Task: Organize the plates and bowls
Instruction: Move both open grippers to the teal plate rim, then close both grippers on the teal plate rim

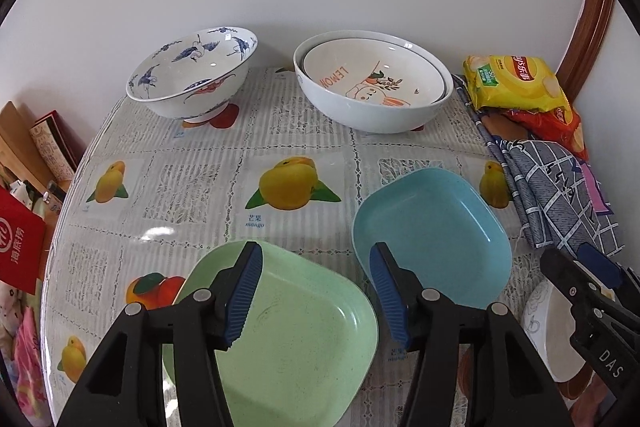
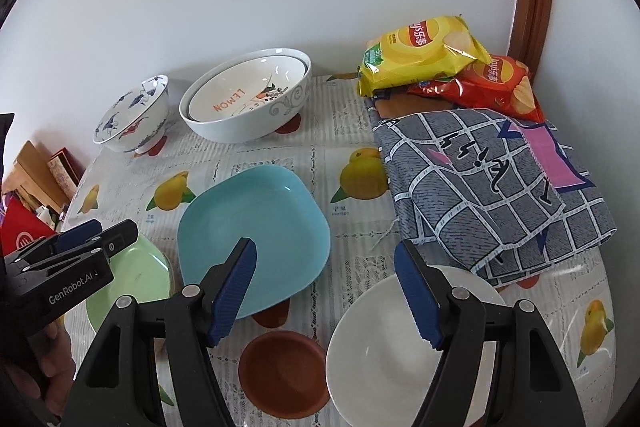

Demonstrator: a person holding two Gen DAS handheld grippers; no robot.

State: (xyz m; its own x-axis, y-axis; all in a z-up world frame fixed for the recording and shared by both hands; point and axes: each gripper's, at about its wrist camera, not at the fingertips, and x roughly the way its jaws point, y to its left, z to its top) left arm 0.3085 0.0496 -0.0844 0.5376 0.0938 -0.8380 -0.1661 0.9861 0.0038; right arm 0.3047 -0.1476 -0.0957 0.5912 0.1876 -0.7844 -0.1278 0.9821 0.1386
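left tool [image 1: 316,295] spread over green plate [image 1: 304,339] | right tool [image 2: 334,293] spread, empty | brown dish [image 2: 284,373] seen only by right wrist

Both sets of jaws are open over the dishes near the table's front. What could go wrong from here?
1. The left gripper straddles the gap between the square green plate and the square blue plate; closing there could nudge both instead of gripping one.
2. The right gripper hangs over the plain white bowl, beside the small brown dish; a glancing contact might push either one.
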